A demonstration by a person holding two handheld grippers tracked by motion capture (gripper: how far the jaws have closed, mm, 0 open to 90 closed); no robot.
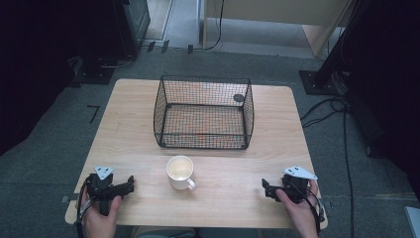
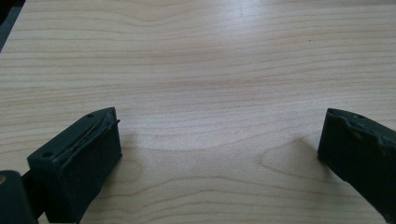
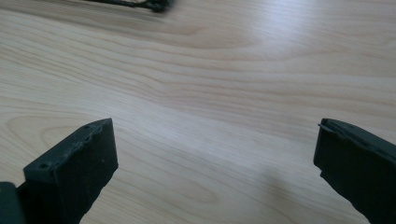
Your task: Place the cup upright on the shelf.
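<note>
Two hand-held grippers are seen low over the near edge of a light wooden table [image 1: 277, 129] in the high view. The left hand-held gripper [image 1: 130, 184] is held by the person's left hand [image 1: 101, 218] near the front-left corner, its jaws pointed toward the middle of the table. The right hand-held gripper [image 1: 265, 187] is held by the right hand [image 1: 299, 210] near the front-right corner, its jaws pointed inward as well. A grey three-cornered plate is carried on top of each.

In the left gripper view, the left hand-held gripper [image 2: 219, 135] is shown with its jaws spread wide, bare wood grain lying between them and nothing gripped. In the right gripper view, the right hand-held gripper [image 3: 215, 144] is likewise spread wide over bare wood, with nothing held; a dark blurred edge is glimpsed at the top of that view, and what it is cannot be told.

A white mug [image 1: 180, 171] is stood upright between the two hand-held grippers, well apart from both, its handle turned toward the near right. Just beyond it, a black wire-mesh basket [image 1: 204, 113] is set at the middle of the table. A small dark round thing [image 1: 238, 97] is seen through the mesh near the basket's far right corner; whether it lies inside or behind cannot be told. Grey carpet [image 1: 44, 163] surrounds the table.
</note>
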